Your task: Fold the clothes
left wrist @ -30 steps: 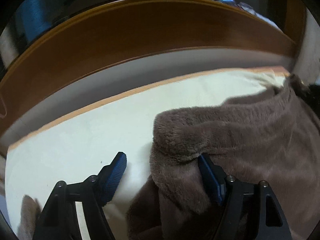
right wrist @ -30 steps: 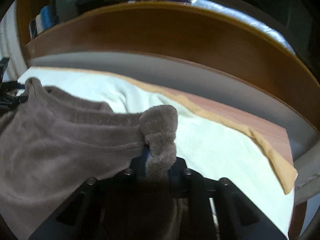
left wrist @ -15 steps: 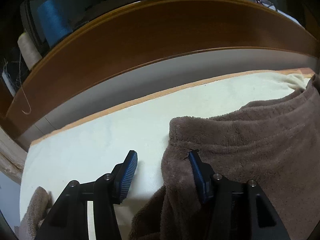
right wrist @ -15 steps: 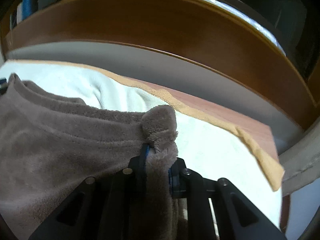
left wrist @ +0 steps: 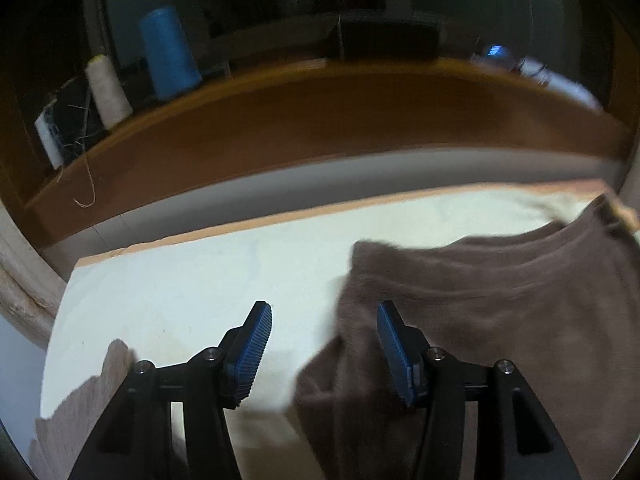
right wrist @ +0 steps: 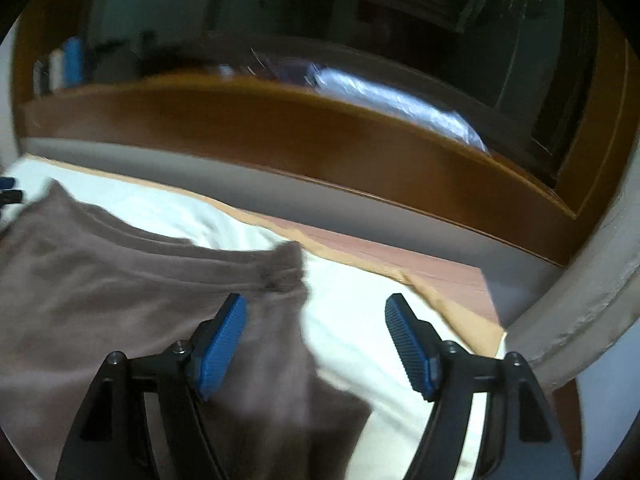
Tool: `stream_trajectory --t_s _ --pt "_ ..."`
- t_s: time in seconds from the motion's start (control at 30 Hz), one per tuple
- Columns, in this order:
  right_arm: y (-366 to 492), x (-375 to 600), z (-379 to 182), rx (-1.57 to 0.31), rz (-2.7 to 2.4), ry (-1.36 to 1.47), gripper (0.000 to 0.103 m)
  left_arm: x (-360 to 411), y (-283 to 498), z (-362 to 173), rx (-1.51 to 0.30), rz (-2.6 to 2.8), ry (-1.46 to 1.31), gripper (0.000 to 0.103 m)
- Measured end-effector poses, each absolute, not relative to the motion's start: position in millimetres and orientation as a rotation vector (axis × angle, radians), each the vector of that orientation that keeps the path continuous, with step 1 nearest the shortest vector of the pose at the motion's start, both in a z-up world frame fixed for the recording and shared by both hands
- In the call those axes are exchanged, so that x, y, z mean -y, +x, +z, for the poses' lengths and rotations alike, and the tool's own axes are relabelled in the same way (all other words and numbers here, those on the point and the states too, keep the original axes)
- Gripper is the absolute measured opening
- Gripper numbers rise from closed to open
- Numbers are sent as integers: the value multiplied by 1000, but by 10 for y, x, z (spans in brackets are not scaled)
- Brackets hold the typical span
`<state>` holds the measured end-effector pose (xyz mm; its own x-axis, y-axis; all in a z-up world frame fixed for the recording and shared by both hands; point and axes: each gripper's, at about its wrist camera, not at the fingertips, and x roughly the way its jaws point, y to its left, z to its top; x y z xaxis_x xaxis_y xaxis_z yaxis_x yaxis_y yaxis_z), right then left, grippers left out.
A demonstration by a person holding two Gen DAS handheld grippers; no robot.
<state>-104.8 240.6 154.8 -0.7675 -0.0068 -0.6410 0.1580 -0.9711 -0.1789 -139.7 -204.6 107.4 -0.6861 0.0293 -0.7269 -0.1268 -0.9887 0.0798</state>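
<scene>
Left hand-held gripper point(left wrist: 324, 350): released, blue pads apart; the edge of the brown fleece garment point(left wrist: 500, 300) lies between them, against the right pad, unpinched. The garment spreads toward 3 o'clock over the cream cloth point(left wrist: 192, 292) covering the counter. Thread cones point(left wrist: 170, 52) stand on a wooden shelf point(left wrist: 320, 120) at 11 o'clock. Right hand-held gripper point(right wrist: 316, 346): jaws have just been opening and stand released; the garment's corner point(right wrist: 280, 272) lies at 11 o'clock, under the left pad.
</scene>
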Motion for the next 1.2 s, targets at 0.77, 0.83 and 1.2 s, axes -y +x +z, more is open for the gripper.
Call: stream_trajectory --t_s 0.77,0.83,1.2 --pt "-628 -2125 727 -262 -2533 1253 81 1201 -1125 213 -271 2622 -1235 66" --pt "-630 -2129 760 -250 -2538 1259 81 1213 -1143 244 -238 2614 -1254 66" --pt "31 -1944 1223 -123 -2549 1083 82 1134 -554 564 -145 2544 -1190 66"
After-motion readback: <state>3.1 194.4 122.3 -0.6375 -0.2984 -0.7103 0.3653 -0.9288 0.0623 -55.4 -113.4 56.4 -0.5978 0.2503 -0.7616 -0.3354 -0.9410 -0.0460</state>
